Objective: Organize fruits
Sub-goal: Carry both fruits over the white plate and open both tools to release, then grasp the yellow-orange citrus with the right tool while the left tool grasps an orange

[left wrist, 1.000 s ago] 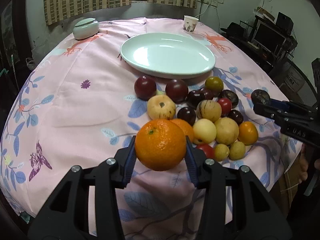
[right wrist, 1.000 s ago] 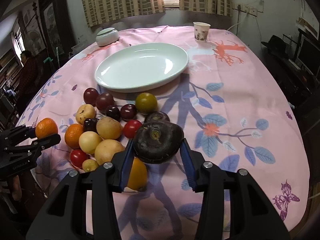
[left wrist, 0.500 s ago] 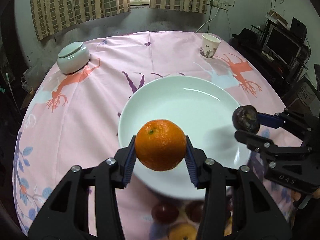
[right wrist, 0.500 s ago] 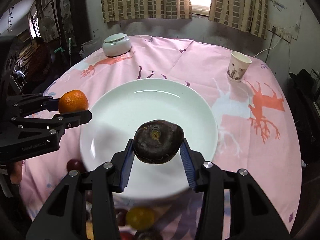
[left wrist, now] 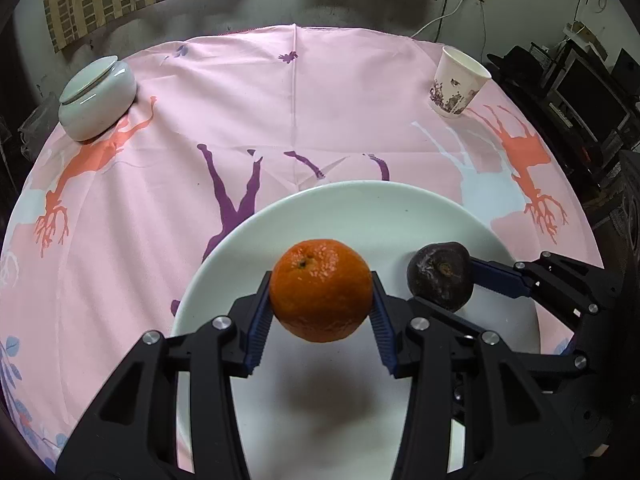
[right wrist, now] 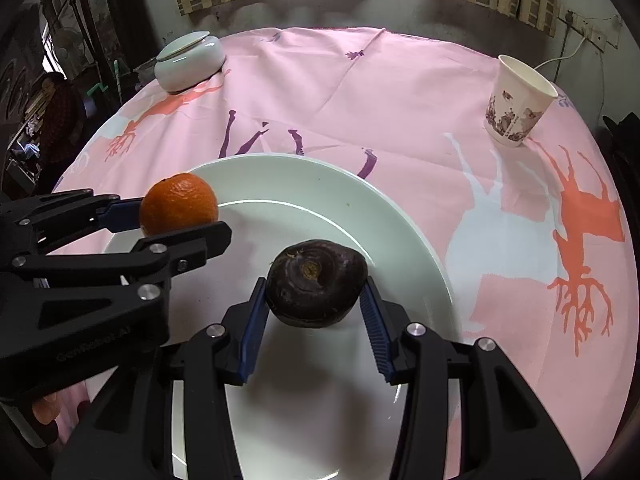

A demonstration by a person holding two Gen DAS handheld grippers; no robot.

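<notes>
My left gripper (left wrist: pixel 320 306) is shut on an orange (left wrist: pixel 321 290) and holds it just above the white plate (left wrist: pixel 360 208). My right gripper (right wrist: pixel 316 308) is shut on a dark purple fruit (right wrist: pixel 316 282) and holds it low over the same plate (right wrist: pixel 280 176), to the right of the orange. The left gripper and its orange (right wrist: pixel 179 204) show at the left of the right wrist view. The right gripper's dark fruit (left wrist: pixel 439 274) shows at the right of the left wrist view. The plate holds no fruit. The fruit pile is out of view.
A lidded white bowl (left wrist: pixel 96 98) sits at the far left of the pink tablecloth (left wrist: pixel 280 92). A paper cup (left wrist: pixel 456 82) stands at the far right. Dark furniture and electronics lie beyond the table's right edge. A person (right wrist: pixel 60 120) is at the left.
Both grippers have carried their fruits forward from the fruit pile to over the plate and lower toward it. The pile has left both views.
</notes>
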